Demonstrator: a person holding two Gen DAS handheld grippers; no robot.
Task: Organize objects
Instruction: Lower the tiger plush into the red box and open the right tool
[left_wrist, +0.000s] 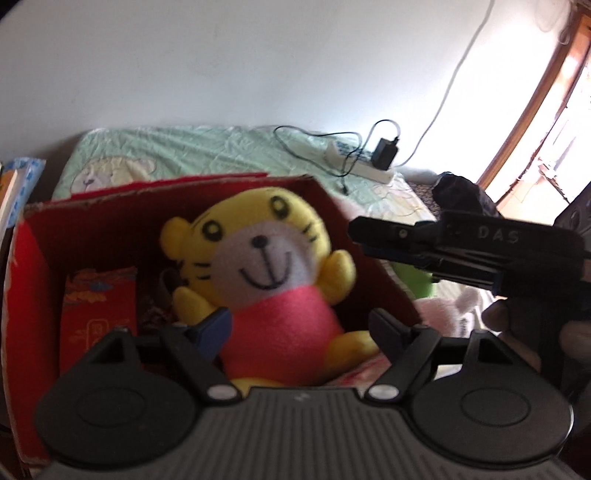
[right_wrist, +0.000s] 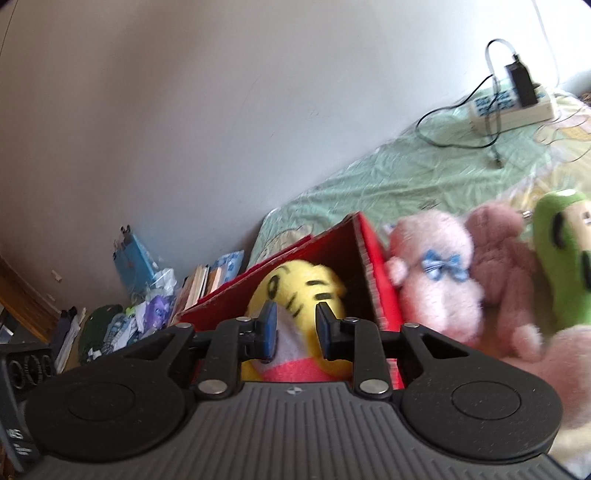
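A yellow tiger plush (left_wrist: 266, 273) in a pink shirt sits upright inside an open red cardboard box (left_wrist: 33, 280), toward its right wall, facing the left wrist camera. The left gripper (left_wrist: 299, 328) has its jaws spread wide on either side of the plush's body; whether the pads touch the fabric cannot be told. The right gripper (right_wrist: 293, 328) hovers over the box's right side, jaws partly open with nothing between them, the tiger's head behind them. A red patterned packet (left_wrist: 98, 314) stands in the box's left part. The box rests on a green bedspread (right_wrist: 388, 177). Just outside the box's right wall lie a pale pink plush (right_wrist: 436, 273), a dusky pink bear (right_wrist: 506, 266) and a green plush (right_wrist: 565, 254). A power strip (right_wrist: 517, 107) lies near the bed's wall edge.
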